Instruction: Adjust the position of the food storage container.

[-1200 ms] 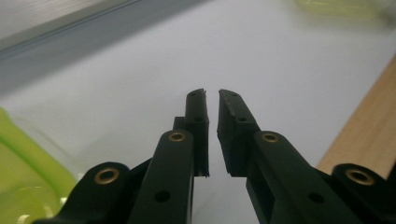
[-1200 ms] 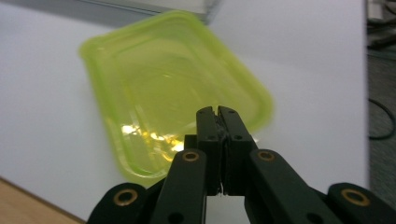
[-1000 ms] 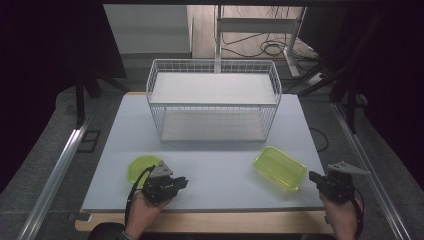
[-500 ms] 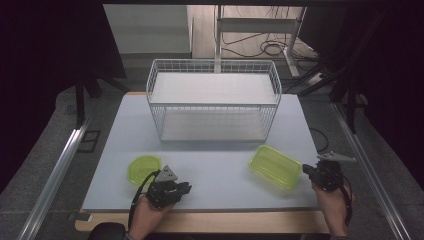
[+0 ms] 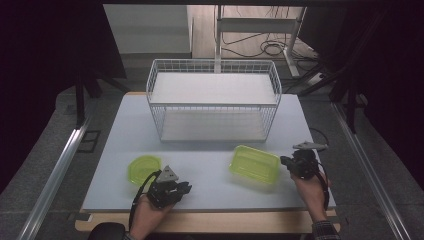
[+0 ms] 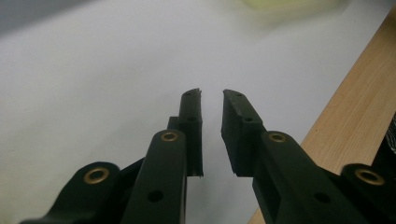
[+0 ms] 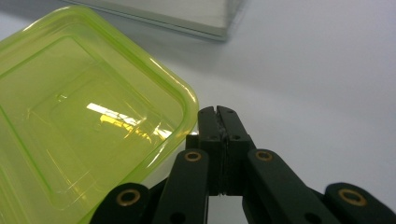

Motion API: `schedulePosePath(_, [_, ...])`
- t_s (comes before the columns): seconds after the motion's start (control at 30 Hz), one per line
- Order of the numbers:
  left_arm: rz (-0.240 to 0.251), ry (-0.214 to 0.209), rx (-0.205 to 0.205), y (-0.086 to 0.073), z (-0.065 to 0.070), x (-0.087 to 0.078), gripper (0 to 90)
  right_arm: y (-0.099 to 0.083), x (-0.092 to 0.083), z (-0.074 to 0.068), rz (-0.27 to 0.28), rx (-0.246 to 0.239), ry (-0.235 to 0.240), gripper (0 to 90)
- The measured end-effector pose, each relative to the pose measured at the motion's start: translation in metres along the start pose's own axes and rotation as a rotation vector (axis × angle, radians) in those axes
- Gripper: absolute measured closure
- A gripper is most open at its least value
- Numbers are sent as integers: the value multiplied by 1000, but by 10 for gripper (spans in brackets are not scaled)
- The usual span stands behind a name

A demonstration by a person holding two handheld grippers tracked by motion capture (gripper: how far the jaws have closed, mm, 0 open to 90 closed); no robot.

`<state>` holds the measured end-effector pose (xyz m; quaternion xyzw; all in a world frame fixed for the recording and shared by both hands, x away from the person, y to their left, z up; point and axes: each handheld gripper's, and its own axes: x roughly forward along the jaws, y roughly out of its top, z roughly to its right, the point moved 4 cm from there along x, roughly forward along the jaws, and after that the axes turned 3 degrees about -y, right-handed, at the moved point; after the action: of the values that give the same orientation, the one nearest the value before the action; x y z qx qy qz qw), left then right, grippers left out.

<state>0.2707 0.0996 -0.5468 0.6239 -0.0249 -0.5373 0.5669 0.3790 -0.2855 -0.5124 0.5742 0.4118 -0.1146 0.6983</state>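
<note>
A yellow-green rectangular container [image 5: 254, 164] lies on the white table [image 5: 210, 195] at the front right. My right gripper [image 5: 285, 161] is just right of it, pointing left. In the right gripper view, the right gripper [image 7: 216, 109] is shut with nothing between its jaws, and the container's rim [image 7: 187, 100] is right beside its left jaw. A round yellow-green bowl [image 5: 142, 167] sits at the front left. My left gripper [image 5: 185, 189] is just right of the bowl and points right. Its jaws [image 6: 211, 93] stand slightly apart over bare table.
A white wire basket [image 5: 212, 100] stands at the middle back of the table, and its base [image 7: 187, 14] lies beyond the container. The table's wooden front edge [image 6: 355, 116] runs close to the left gripper. A blurred yellow-green shape [image 6: 289, 4] lies far ahead of it.
My right gripper has moved left and forward up to the container's right rim, and the container has shifted a little to the left. The left gripper has barely moved.
</note>
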Motion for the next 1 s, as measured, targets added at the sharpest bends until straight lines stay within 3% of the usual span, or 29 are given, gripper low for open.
schedulePosePath(0.27, [-1, 10, 3, 1, -1, 1, 785, 15, 21, -37, -6, -51, 97, 886])
schedulePosePath(0.47, [11, 58, -8, 7, -5, 4, 815, 22, 33, -60, -13, -80, 148, 884])
schedulePosePath(0.73, [-10, 124, 5, 29, -9, 28, 881, 20, 32, -67, -16, -81, 171, 884])
schedulePosePath(0.87, [-12, 107, 1, 34, -7, 41, 877, 20, 34, -68, -23, -75, 178, 884])
schedulePosePath(1.0, [-29, 88, 19, 29, 2, 40, 876, 20, 36, -69, -25, -82, 180, 883])
